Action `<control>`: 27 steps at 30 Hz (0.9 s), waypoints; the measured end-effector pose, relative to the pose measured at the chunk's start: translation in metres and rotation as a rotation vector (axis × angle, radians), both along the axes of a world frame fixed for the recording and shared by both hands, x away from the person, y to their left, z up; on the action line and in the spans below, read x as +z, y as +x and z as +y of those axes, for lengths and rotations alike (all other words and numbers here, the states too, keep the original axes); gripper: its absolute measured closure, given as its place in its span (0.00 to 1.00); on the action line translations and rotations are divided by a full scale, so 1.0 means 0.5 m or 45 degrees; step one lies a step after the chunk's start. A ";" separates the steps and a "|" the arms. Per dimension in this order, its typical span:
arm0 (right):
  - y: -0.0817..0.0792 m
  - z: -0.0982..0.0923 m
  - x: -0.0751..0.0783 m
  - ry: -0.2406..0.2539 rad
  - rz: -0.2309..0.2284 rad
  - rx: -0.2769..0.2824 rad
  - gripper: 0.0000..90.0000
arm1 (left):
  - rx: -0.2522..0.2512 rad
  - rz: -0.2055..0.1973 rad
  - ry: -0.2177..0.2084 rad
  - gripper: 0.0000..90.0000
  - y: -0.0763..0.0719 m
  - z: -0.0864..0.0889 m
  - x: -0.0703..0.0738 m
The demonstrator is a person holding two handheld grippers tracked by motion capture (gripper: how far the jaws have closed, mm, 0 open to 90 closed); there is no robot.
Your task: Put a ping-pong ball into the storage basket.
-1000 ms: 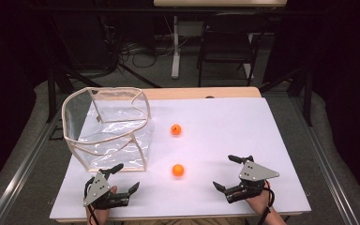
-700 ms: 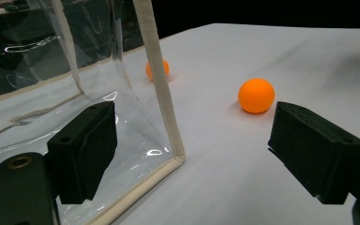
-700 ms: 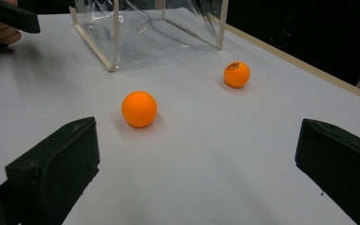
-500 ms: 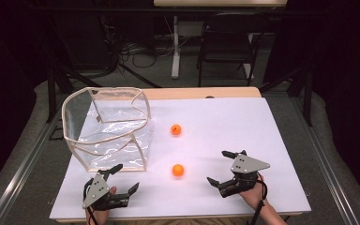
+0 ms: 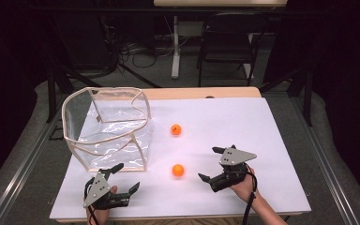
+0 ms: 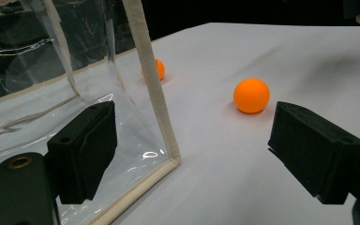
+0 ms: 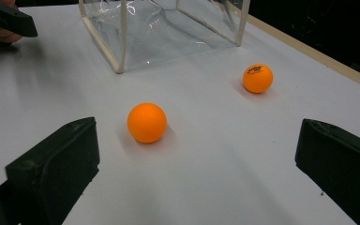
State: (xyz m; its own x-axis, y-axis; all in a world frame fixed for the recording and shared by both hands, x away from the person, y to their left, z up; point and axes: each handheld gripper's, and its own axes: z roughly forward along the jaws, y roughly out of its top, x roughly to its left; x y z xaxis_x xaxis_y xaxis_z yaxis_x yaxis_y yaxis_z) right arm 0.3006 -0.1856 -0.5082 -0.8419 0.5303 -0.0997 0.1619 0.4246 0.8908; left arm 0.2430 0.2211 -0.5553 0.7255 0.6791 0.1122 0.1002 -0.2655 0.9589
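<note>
Dark floor, cables and a chair point(image 5: 225, 44) are lying beyond the white surface point(image 5: 272, 136) where I am working. From the high view, a clear plastic bin point(image 5: 108, 129) with cream edging is standing toward ten o'clock on that surface, and two orange balls are resting apart from each other near the middle: the far ball point(image 5: 176, 129) just beside the bin's right wall, the near ball point(image 5: 178, 170) toward six o'clock from it.

I am holding my left tool point(image 5: 120, 179) at about seven o'clock, close to the bin's near corner, its jaws spread wide with nothing between them. I am holding my right tool point(image 5: 211, 164) at about five o'clock, jaws also gaping and empty, pointing toward the near ball, which is sitting just beside their tips without touching.

My left tool's own view is showing what the high view cannot: the bin's cream corner post point(image 6: 151, 84) is rising right between my two black pads point(image 6: 86, 150), with the left pad seen against the clear wall, while the near ball point(image 6: 251, 95) is lying at one o'clock and the far ball point(image 6: 158, 69) is peeking out from behind the post.

My right tool's view is giving the finest detail: the near ball point(image 7: 146, 122) is plain, whereas the far ball point(image 7: 257, 78) at one o'clock is carrying small dark print, too small to read. My other tool point(image 7: 7, 19) is showing at ten o'clock there, beside the bin point(image 7: 159, 33).
</note>
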 end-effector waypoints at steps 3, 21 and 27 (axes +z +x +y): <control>0.006 0.007 -0.002 -0.005 0.014 0.004 0.00 | 0.000 0.000 -0.002 0.17 -0.001 0.000 0.000; 0.039 0.057 -0.013 -0.045 0.071 0.056 0.00 | -0.007 -0.001 -0.006 0.17 0.002 0.000 0.000; 0.049 0.074 -0.017 -0.066 0.084 0.081 0.00 | -0.001 -0.003 -0.009 0.17 -0.003 0.002 0.000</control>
